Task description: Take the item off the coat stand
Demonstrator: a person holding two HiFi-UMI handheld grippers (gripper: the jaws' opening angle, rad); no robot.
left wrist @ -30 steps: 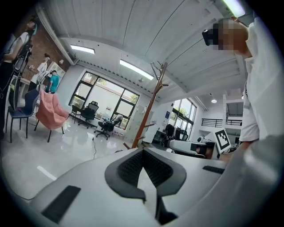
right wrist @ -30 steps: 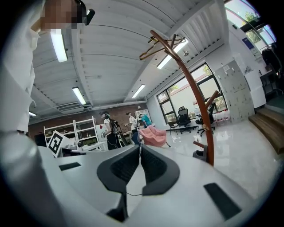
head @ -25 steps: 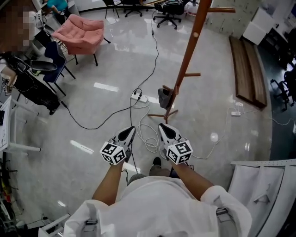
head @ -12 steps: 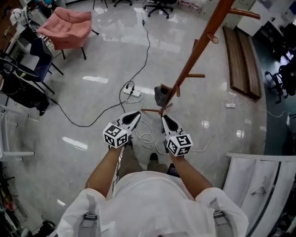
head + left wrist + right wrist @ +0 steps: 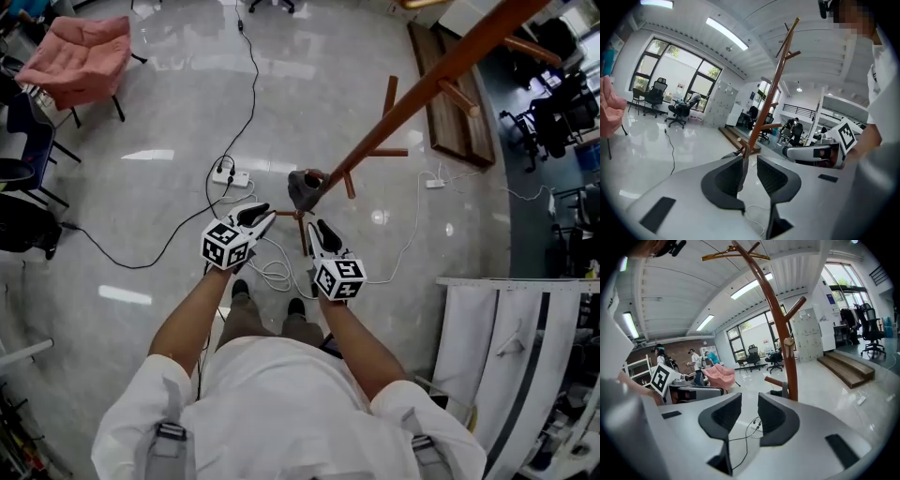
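- The left gripper (image 5: 263, 215) is partly open. Its jaws have just been opening, and nothing is held between them.
- In the left gripper view, the left gripper (image 5: 750, 160) looks through its gap at the foot of the coat stand (image 5: 771, 98). It does not touch the stand.
- The right gripper (image 5: 322, 229) is partly open too. Its jaws have also just been opening, and they hold nothing.
- In the right gripper view, the gap of the right gripper (image 5: 749, 398) shows only floor. The pole of the coat stand (image 5: 780, 324) is a little to the right.
- The two grippers sit side by side and point at the stand's foot.
- The coat stand (image 5: 422, 94) is a tall brown wooden pole with short pegs. It stands upright. In the head view it runs from its foot near the grippers to the top right corner.
- A small grey item (image 5: 302, 187) hangs low down by a low peg, right beside the pole. It is also in the right gripper view (image 5: 781, 391). I cannot tell which way it points.
- A gold hanger (image 5: 736, 254) sits at the very top, its bar lying level.
- A white cable (image 5: 275, 274) loops on the shiny floor near the grippers.
- A power strip (image 5: 231, 175) lies near the stand.
- A pink chair (image 5: 80, 56) is well apart.
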